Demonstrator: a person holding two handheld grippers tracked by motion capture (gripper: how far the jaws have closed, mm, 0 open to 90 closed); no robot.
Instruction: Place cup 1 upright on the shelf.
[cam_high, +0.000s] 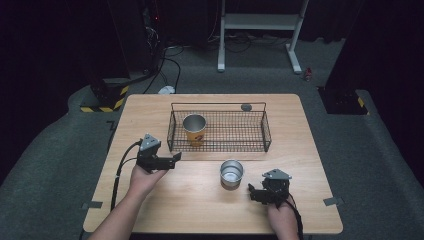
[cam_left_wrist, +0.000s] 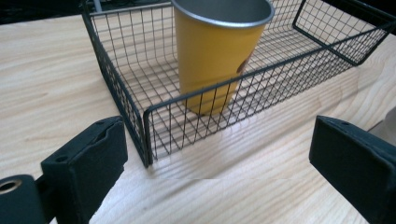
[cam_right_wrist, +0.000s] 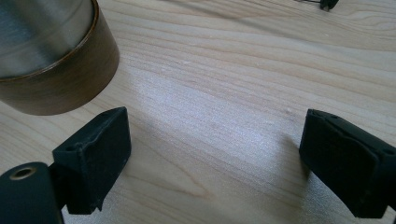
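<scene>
Bearing illegible print: yellow cup (cam_left_wrist: 212, 60)

A yellow cup (cam_high: 194, 129) with a silver rim, black wire basket (cam_high: 265, 131), shiny silver cup (cam_high: 231, 173), pale wood-grain table (cam_high: 190, 200).

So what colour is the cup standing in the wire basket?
Yellow-orange with a silvery rim, the cup shows best in the left gripper view.
</scene>
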